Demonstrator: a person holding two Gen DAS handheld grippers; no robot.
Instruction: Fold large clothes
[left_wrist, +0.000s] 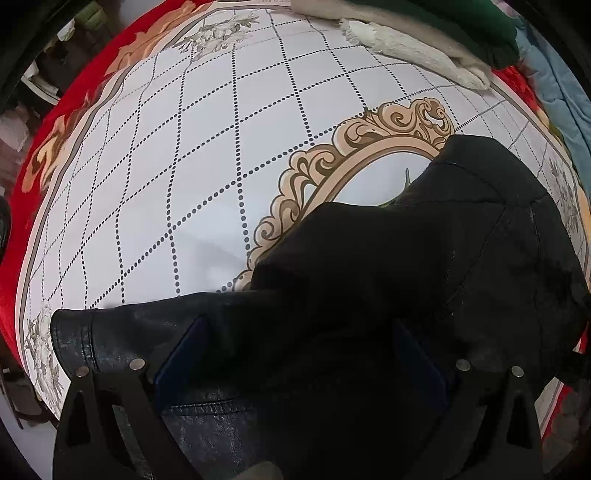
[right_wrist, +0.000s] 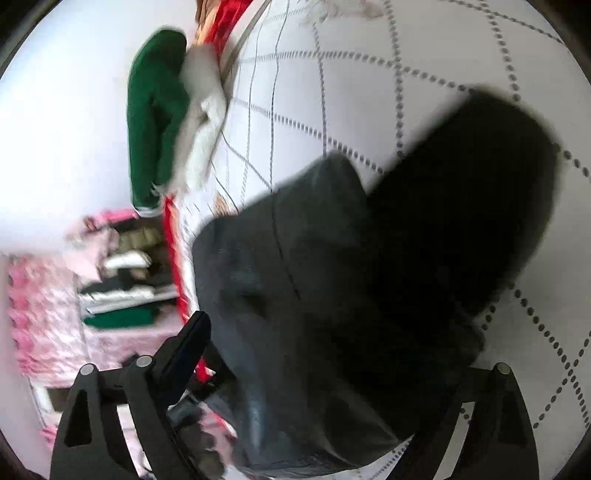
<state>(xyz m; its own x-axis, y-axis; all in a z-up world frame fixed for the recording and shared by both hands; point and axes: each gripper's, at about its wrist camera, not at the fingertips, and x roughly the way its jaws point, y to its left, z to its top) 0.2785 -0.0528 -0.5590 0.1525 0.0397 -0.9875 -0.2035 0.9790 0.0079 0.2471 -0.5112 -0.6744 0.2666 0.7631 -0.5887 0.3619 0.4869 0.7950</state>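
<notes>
A black leather jacket lies bunched on a white bedsheet with a dotted grid and a beige ornate frame print. My left gripper sits low over it, its blue-padded fingers far apart with jacket fabric lying between and over them. In the blurred right wrist view the same jacket hangs in front of the camera. My right gripper has its left finger showing and the other hidden behind the leather; the jacket fills the gap.
A folded cream knit and a dark green garment lie at the far edge of the bed. A red floral border rims the sheet. A blue quilt lies at the right. Shelves of clothes stand beyond the bed edge.
</notes>
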